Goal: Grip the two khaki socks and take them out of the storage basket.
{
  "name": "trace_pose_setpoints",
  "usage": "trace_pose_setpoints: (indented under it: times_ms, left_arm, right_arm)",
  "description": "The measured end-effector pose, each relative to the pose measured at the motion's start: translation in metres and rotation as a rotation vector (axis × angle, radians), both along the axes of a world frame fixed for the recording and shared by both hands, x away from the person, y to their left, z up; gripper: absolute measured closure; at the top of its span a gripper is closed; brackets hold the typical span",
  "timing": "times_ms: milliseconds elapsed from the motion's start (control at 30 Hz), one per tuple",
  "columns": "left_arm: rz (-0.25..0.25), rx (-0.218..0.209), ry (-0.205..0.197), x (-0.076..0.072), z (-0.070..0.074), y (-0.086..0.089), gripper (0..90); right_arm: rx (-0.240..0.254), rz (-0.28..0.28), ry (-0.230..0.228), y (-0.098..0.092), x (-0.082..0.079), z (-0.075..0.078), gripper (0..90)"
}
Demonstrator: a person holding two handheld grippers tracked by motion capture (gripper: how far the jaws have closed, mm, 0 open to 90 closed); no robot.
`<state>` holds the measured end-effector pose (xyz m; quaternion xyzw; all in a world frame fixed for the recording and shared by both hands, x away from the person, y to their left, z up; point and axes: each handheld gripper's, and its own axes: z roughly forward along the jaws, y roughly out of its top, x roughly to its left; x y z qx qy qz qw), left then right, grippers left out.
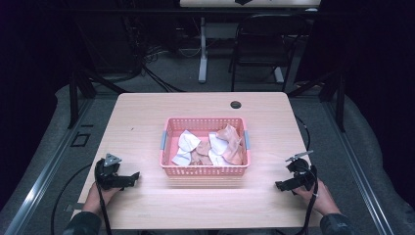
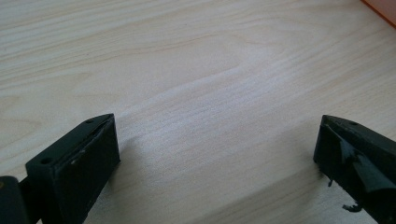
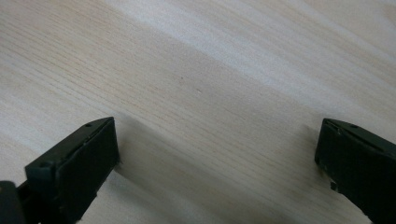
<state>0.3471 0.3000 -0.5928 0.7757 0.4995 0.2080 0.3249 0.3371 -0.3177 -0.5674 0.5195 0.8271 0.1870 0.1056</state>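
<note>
Cloths (image 1: 208, 147) lie heaped in the pink basket (image 1: 205, 170) mid-table, between our grippers. We rest the left gripper (image 1: 134, 177) spread wide, empty; likewise the right gripper (image 1: 280, 186), probably readying to reach in.

Pink basket (image 1: 205, 170) mid-table, crumpled cloths (image 1: 215, 147) inside.

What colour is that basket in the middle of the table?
The basket is pink, clearest in the high view.
</note>
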Motion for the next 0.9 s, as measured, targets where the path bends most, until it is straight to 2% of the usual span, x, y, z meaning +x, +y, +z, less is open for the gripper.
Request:
trace_pose_setpoints:
  times_ms: [200, 367, 433, 500, 567, 633, 700, 733, 767, 833, 900]
  left_arm:
    - [-0.004, 0.001, -0.002, 0.001, 0.000, -0.001, 0.0]
    - [-0.003, -0.002, -0.001, 0.001, 0.000, -0.001, 0.0]
    - [-0.005, 0.000, -0.002, 0.001, 0.000, -0.001, 0.0]
    - [-0.005, 0.001, -0.002, 0.001, 0.000, -0.001, 0.1]
    - [-0.005, 0.001, -0.001, 0.001, 0.000, -0.001, 0.1]
    - [-0.005, 0.001, -0.001, 0.001, 0.000, -0.001, 0.1]
    - [-0.006, 0.001, -0.001, 0.001, 0.000, 0.000, 0.0]
    - [-0.005, -0.001, 0.001, 0.001, 0.000, -0.001, 0.0]
    - [-0.006, -0.001, 0.001, 0.001, 0.000, -0.001, 0.0]
    - [-0.007, 0.000, 0.002, 0.001, 0.000, -0.001, 0.0]
    - [-0.009, 0.002, 0.003, 0.001, 0.000, 0.000, 0.0]
  right_arm:
    - [-0.006, -0.002, -0.009, -0.001, -0.001, 0.000, 0.0]
    - [-0.008, -0.009, 0.015, 0.001, 0.002, 0.001, 0.0]
    - [-0.033, -0.012, 0.035, 0.002, 0.004, 0.002, 0.0]
    - [-0.035, -0.022, 0.032, 0.003, 0.005, 0.002, 0.0]
    - [-0.062, -0.024, 0.032, 0.004, 0.007, 0.005, 2.6]
    - [-0.006, -0.051, 0.010, 0.001, 0.008, 0.007, 5.8]
    - [0.015, -0.052, 0.012, -0.001, 0.009, 0.012, 5.8]
    - [0.040, -0.067, -0.002, 0.000, 0.009, 0.012, 5.6]
    - [0.039, -0.048, 0.012, -0.001, 0.010, 0.014, 5.0]
    - [0.039, -0.040, 0.008, 0.000, 0.011, 0.017, 3.6]
    - [0.062, -0.028, 0.014, 0.002, 0.012, 0.021, 3.0]
